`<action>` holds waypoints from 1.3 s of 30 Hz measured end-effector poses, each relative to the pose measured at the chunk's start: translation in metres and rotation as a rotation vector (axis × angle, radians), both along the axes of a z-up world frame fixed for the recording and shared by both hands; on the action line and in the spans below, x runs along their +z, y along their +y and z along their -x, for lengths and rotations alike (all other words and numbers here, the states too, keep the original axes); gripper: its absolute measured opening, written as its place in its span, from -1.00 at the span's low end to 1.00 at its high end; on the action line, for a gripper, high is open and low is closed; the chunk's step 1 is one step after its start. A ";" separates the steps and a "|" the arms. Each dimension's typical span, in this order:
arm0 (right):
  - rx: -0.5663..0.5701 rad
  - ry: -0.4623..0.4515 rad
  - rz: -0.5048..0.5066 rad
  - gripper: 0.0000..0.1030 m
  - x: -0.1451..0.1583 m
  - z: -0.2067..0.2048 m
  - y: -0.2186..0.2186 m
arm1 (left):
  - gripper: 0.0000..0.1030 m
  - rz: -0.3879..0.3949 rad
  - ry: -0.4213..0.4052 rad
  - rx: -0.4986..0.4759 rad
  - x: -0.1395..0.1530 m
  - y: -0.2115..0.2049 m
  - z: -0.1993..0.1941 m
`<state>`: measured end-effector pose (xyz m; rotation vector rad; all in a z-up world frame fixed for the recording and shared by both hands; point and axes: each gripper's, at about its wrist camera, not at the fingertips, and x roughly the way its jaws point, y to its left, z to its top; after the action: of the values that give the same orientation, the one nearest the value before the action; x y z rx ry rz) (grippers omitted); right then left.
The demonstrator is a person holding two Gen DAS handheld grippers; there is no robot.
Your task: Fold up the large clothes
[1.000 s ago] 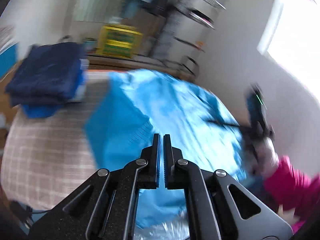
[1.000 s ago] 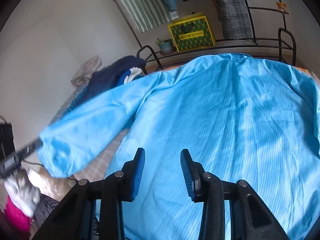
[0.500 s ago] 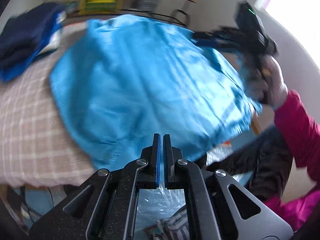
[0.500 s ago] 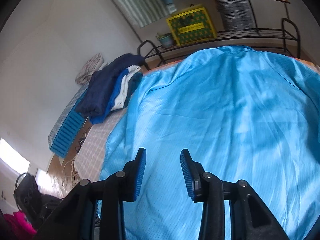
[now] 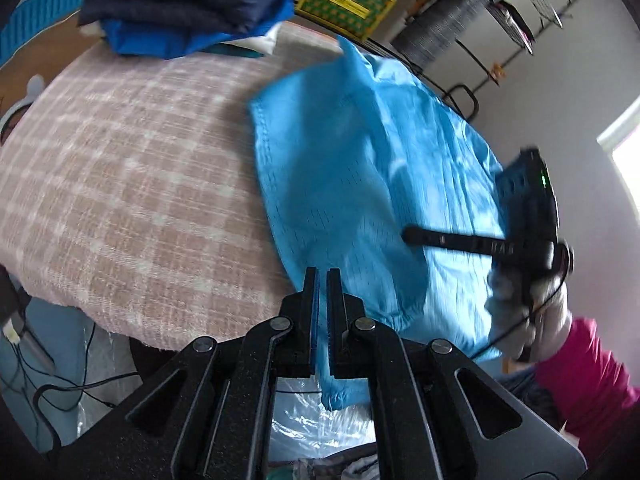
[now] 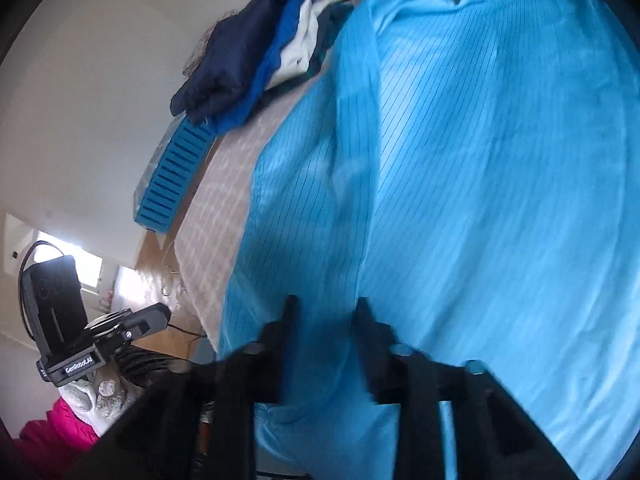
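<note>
Fingers (image 5: 310, 300) on your left gripper (image 5: 322, 286) sit nearly pressed together, empty; right gripper (image 6: 324, 312) spread. Blue garment (image 5: 360, 184) looks thin, slippery: pinch its hem.

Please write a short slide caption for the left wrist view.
Nearly shut left gripper faces a light blue garment on a checked cover; right gripper hovers above it.

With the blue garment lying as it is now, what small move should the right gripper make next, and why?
Probably close the right gripper on the fold beneath it. Its jaws stand open over the blue garment, where the sleeve lies folded inward. The left gripper is shut, holding nothing, so it cannot yet help.
</note>
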<state>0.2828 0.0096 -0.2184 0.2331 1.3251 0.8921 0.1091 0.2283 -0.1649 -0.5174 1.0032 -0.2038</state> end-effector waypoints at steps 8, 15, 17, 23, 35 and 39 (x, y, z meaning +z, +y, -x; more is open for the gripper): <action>-0.037 -0.051 -0.102 -1.00 0.054 0.063 -0.024 | -1.00 0.034 -0.030 0.015 0.006 0.005 -0.004; -0.025 0.075 -0.024 -1.00 0.021 0.093 -0.043 | -1.00 0.016 -0.012 -0.022 0.002 -0.010 -0.009; -0.027 0.150 0.008 -1.00 -0.004 0.100 -0.047 | -1.00 0.012 -0.008 -0.021 0.001 -0.010 -0.007; 0.031 0.098 -0.007 -1.00 0.009 0.108 -0.035 | -1.00 0.010 0.021 -0.023 -0.007 -0.012 -0.009; -0.113 0.023 0.134 -1.00 0.036 0.096 -0.114 | -0.99 -0.006 0.040 -0.006 -0.010 -0.008 -0.024; -0.128 0.115 0.050 -1.00 0.022 0.108 -0.117 | -0.99 0.008 0.061 -0.015 -0.017 -0.008 -0.024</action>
<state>0.1751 -0.1074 -0.1960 0.3303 1.4206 0.7453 0.1327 0.2198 -0.1814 -0.5258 1.0663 -0.2068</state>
